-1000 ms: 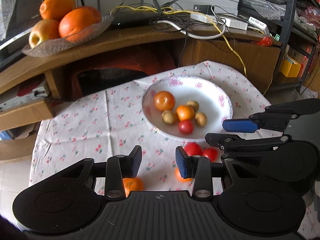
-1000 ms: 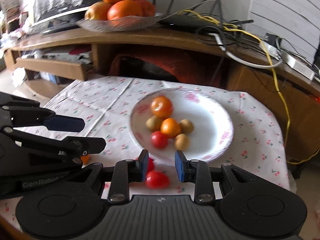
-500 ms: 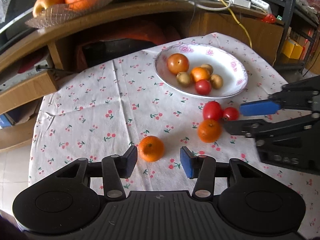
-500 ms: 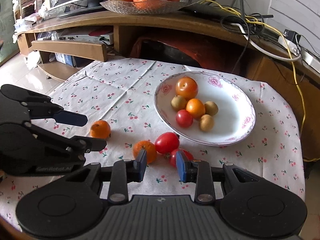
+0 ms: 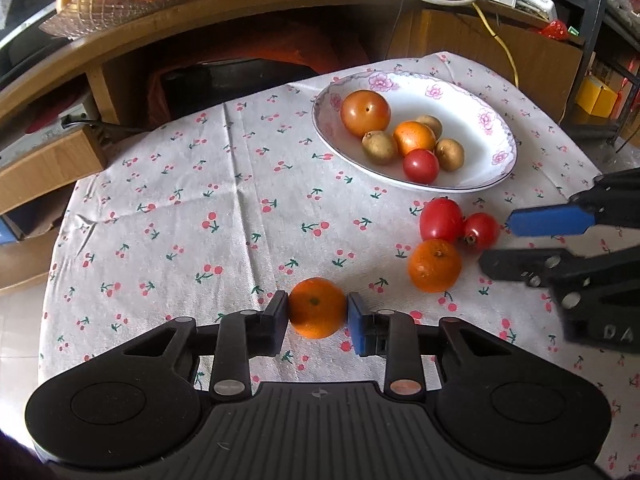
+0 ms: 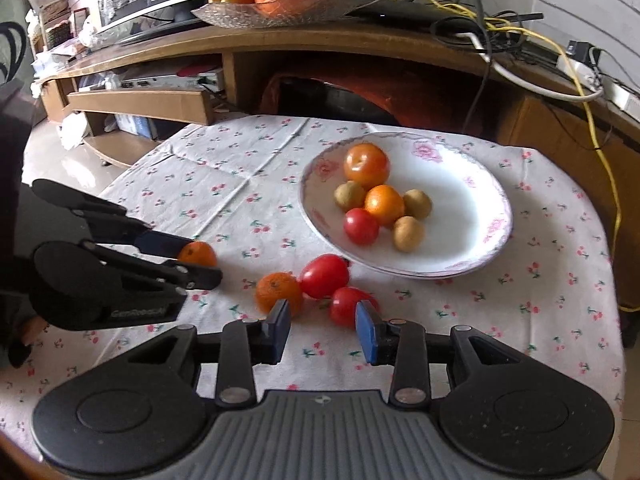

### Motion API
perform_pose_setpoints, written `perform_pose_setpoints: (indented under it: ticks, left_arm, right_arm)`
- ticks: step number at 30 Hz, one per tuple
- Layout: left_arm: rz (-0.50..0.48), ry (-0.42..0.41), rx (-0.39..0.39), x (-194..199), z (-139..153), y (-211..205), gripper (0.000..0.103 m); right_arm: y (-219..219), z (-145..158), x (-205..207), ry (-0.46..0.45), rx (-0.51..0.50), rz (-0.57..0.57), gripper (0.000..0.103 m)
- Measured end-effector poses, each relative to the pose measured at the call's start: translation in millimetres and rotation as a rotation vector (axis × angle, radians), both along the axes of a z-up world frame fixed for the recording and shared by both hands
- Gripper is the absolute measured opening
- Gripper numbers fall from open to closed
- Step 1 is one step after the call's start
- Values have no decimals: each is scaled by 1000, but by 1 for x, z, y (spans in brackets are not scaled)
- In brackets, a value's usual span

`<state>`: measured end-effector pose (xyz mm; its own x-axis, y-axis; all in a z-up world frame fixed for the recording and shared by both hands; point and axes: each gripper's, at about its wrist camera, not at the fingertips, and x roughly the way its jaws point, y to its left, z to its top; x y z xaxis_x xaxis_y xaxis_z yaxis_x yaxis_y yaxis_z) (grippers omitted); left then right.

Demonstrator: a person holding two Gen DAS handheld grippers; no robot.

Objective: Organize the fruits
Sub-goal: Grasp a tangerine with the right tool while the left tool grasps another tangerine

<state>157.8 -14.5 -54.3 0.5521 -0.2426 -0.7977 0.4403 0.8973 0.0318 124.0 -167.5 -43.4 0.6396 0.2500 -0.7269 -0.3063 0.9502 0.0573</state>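
The left gripper [image 5: 317, 314] pinches a small orange [image 5: 316, 307] on the tablecloth [image 5: 200, 208], at 7 o'clock from the plate [image 5: 472, 120]. The right gripper [image 6: 322, 326] is spread, with a second orange [image 6: 279, 290] and two tomatoes [image 6: 325, 275] just ahead at 12 o'clock.

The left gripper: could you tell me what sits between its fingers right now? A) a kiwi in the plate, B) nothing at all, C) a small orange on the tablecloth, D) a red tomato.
C: the left gripper has its pads against both sides of a small orange that rests on the tablecloth, well short of the plate.
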Motion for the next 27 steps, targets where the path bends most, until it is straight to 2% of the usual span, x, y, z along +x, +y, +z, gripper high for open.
perform_pose_setpoints:
  ticks: [4,9,16,23,27]
  left_arm:
    - [-14,-2,-5,-5,3,0,39]
    - [-11,2,-14,-10,8,7,39]
    - [-14,15,-27,-12,8,14,39]
    - [0,23,-9,-9,3,17,42]
    - [-12,16,-3,-12,3,14,40]
  right_arm:
    - [9,2,1,-17,19,39,37]
    - [20,-6,9,26,43,54,37]
    - [27,-17,25,48,59,15,37]
    - [35,-17,24,52,16,6,37]
    - [33,-17,23,69,11,-3,33]
